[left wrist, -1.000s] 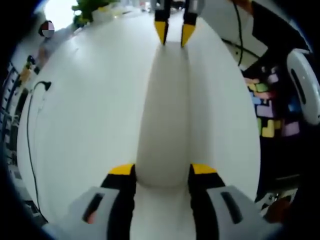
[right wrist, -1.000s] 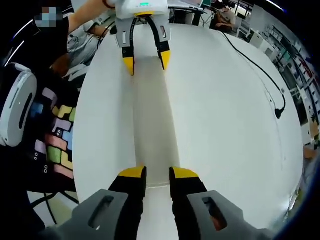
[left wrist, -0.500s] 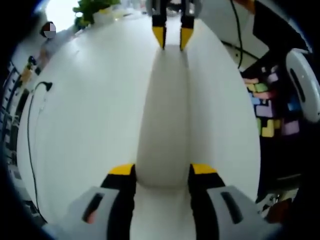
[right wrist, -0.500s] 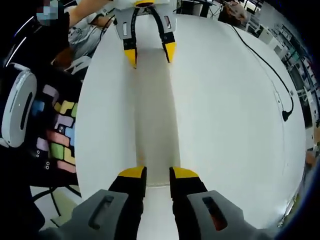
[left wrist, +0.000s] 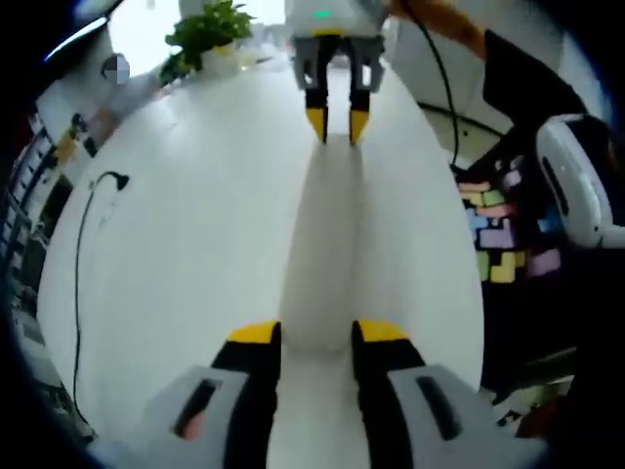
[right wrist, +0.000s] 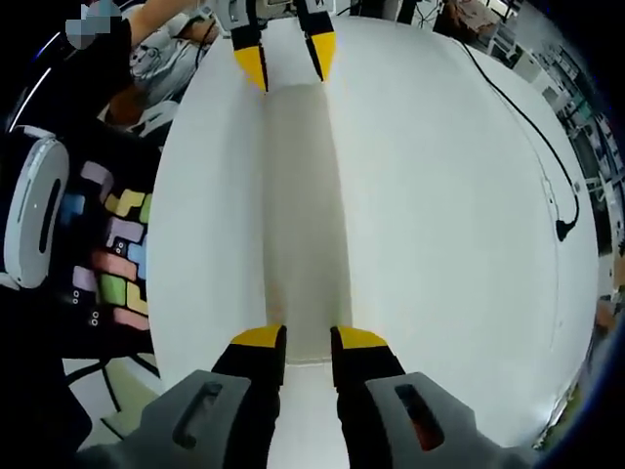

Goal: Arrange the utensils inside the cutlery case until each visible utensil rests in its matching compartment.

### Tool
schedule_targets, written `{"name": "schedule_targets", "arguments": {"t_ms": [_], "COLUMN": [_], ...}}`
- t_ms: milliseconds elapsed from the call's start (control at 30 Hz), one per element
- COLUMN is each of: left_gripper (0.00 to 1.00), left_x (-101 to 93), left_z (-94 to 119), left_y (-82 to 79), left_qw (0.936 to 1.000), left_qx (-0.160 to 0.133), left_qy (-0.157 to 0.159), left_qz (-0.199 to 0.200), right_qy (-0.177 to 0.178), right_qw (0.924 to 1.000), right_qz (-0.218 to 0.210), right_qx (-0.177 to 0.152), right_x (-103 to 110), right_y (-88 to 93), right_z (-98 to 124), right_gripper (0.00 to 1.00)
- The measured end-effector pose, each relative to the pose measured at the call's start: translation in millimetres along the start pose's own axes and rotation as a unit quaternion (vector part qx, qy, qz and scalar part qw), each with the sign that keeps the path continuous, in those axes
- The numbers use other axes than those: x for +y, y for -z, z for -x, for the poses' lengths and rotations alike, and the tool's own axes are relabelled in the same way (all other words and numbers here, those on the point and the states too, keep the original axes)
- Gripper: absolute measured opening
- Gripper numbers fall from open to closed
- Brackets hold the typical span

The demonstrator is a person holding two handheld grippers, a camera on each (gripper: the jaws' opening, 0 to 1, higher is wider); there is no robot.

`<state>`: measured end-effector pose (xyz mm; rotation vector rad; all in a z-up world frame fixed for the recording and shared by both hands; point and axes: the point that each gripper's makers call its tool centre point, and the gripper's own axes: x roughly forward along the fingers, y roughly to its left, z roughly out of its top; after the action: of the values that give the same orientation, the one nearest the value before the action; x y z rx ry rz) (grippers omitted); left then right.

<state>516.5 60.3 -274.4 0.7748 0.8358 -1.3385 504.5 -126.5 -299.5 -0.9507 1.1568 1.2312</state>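
A long white cutlery case lies closed on the white table, running straight away from me. In the left gripper view, my left gripper is shut on its near end, yellow tips pressed to both sides. At the far end, my right gripper has its tips on either side of the case. The right gripper view shows the same case from the other end. There my right gripper clasps the near end, and my left gripper sits at the far end. No utensils are visible.
A black cable trails over the table, seen again as a cable in the right gripper view. A plant stands at the far edge. Beside the table lie a coloured block mat and a round white device.
My left gripper's jaws have drawn closer together on the case end. In the right gripper view, the left gripper now sits higher in frame.
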Motion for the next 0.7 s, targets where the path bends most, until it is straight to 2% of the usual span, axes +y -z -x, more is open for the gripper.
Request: {"name": "schedule_targets", "arguments": {"t_ms": [133,267,400,500,533,600,700], "left_gripper": [0.21,0.08,0.09,0.10,0.11,0.11,0.12], "left_x": [-2.0,-1.6,0.9,1.3,0.9,-0.3,0.3], "left_z": [0.7,-0.3,-0.3,-1.9,-3.1,-4.7,-8.6], "left_y": [3.0,4.1,10.8,12.9,13.6,21.3,24.3], "left_qw": [0.9996,0.9986,0.9971,0.9964,0.9962,0.9944,0.9934], "left_qx": [0.028,0.046,0.073,0.079,0.082,0.104,0.114], "left_qy": [0.002,0.013,0.011,0.015,0.017,0.010,0.010], "left_qz": [0.002,0.021,0.019,0.025,0.027,0.016,0.015], "right_qy": [0.000,0.001,0.001,0.001,-0.001,-0.002,0.000], "right_qw": [1.0000,1.0000,1.0000,1.0000,1.0000,1.0000,1.0000], "right_qz": [-0.001,0.004,0.002,0.002,0.002,-0.002,-0.004], "right_qx": [-0.002,-0.004,0.001,0.005,0.005,0.002,-0.004], "right_x": [0.3,0.3,0.2,-0.2,-0.6,-0.8,-0.7], "right_y": [-0.3,-1.1,-1.9,-2.4,-2.5,-3.0,-3.6], "right_z": [0.0,-0.1,-0.4,-0.5,-0.4,-0.4,-0.3], "right_gripper": [0.18,0.18,0.18,0.18,0.18,0.18,0.18]}}
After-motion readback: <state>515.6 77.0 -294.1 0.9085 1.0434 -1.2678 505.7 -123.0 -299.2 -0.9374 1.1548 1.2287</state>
